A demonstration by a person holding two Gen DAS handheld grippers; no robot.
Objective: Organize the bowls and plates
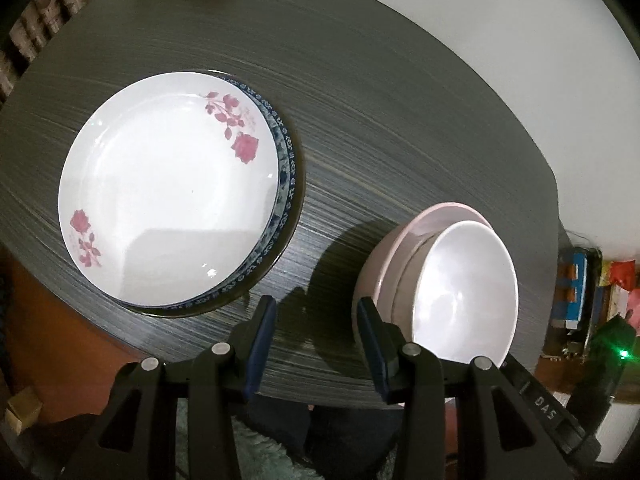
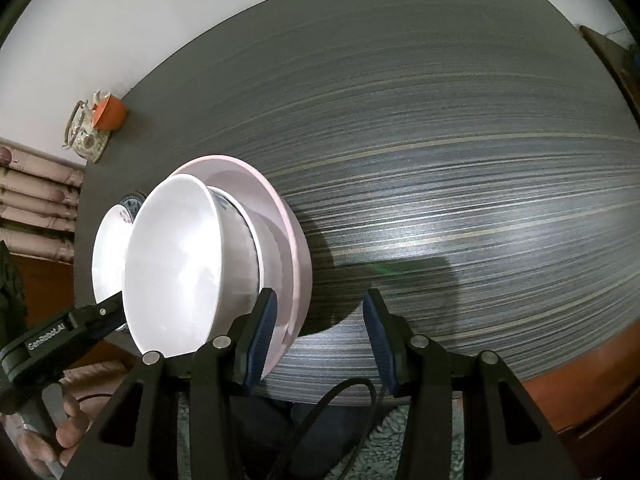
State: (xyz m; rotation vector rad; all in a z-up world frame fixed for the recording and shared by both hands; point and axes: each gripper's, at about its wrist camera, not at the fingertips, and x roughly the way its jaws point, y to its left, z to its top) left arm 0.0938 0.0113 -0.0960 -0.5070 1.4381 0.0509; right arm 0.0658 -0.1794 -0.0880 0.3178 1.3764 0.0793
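Dark streaked table [image 2: 440,160] against white wall [image 1: 440,40]; left gripper [image 1: 316,312] and right gripper [image 2: 320,304] both part-open, empty.

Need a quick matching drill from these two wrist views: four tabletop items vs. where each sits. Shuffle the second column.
Items
1. white plate with pink roses
2. blue-patterned plate
3. white bowl
4. orange fruit

Places
A. nested in the pale pink bowl
B. at the dark table's far edge, beside the floral tin
C. top of the plate stack
D. under another plate, only its rim showing

Pairs: 1-C, 2-D, 3-A, 4-B
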